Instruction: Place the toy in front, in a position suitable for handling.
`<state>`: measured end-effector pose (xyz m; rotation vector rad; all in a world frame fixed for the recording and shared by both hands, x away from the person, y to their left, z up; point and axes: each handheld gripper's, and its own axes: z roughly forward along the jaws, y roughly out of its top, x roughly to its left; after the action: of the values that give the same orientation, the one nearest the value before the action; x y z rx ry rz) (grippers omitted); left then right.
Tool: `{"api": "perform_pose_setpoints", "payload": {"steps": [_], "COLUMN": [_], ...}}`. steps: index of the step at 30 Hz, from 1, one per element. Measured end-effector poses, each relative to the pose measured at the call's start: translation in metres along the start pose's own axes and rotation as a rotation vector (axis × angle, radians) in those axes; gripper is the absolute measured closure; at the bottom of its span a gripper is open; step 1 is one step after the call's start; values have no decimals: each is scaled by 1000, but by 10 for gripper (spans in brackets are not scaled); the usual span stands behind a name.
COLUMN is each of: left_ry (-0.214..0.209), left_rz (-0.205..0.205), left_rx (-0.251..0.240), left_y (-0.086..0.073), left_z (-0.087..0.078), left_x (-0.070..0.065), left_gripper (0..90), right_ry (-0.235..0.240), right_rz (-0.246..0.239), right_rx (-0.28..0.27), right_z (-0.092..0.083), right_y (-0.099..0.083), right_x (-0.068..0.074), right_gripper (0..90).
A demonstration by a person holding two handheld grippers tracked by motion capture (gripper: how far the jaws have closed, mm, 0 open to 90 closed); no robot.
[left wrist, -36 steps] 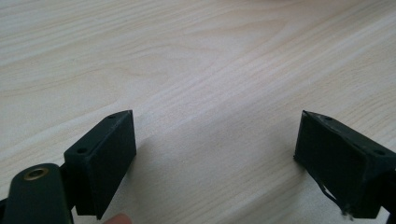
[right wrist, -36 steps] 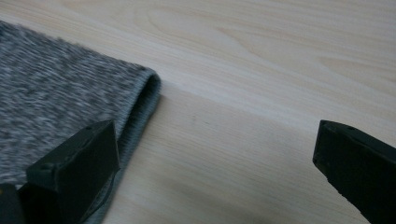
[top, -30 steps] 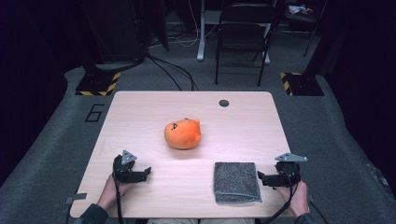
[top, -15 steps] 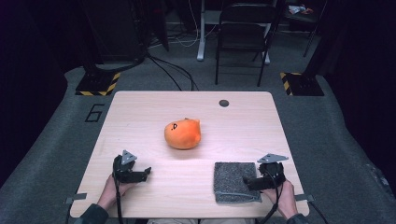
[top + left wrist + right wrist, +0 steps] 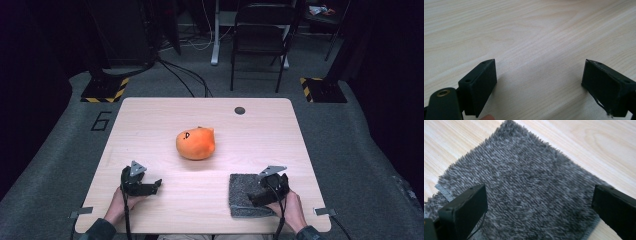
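An orange plush toy (image 5: 195, 143) with a small face lies near the middle of the light wooden table (image 5: 150, 120). A grey furry cloth (image 5: 241, 192) lies flat at the front right. My right gripper (image 5: 256, 199) hovers over that cloth, open, its jaws spread wide above the fur (image 5: 529, 192) with nothing between them. My left gripper (image 5: 155, 186) rests at the front left, open, with bare wood (image 5: 536, 75) between its jaws. A fingertip (image 5: 487, 117) peeks in at the bottom of the left gripper view.
A small dark round spot (image 5: 240, 110) sits near the table's far edge. Beyond the table stand a black folding chair (image 5: 260, 40) and yellow-black striped floor plates (image 5: 106, 90). Grey carpet surrounds the table, and cables trail across it at the back.
My right gripper has moved left from beside the cloth's right edge to over the cloth. The left gripper and the plush toy have stayed put.
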<state>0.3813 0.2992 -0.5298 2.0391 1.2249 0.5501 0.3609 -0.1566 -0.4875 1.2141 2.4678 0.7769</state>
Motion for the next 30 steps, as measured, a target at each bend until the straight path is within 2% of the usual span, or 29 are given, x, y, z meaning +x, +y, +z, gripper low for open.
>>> {"api": "perform_pose_setpoints", "payload": {"steps": [6, 11, 14, 15, 16, 21, 25, 30], "left_ry": [2, 3, 3, 3, 3, 3, 3, 3], "left_rz": [2, -2, -2, -2, -3, -2, -2, -2], "left_rx": [1, -4, -4, -4, -4, -4, -3, -4], "left_y": [0, 0, 0, 0, 0, 0, 0, 0], "left_z": [0, 0, 0, 0, 0, 0, 0, 0], "left_x": [0, 0, 0, 0, 0, 0, 0, 0], "left_gripper": [122, 122, 122, 122, 122, 122, 122, 122], "right_ry": [3, -2, 1, -8, 0, 35, 29, 45], "right_rz": [-21, -58, -63, -79, -69, -69, -74, -78], "right_rx": [22, 42, 79, 80, 92, 87, 75, 71], "right_z": [7, 15, 19, 22, 22, 21, 20, 17], "right_y": [5, 7, 6, 5, 5, 4, 3, 3], "right_x": [5, 10, 11, 10, 9, 6, 6, 5], "right_gripper": [4, 52, 124, 135, 145, 216, 274, 456]}}
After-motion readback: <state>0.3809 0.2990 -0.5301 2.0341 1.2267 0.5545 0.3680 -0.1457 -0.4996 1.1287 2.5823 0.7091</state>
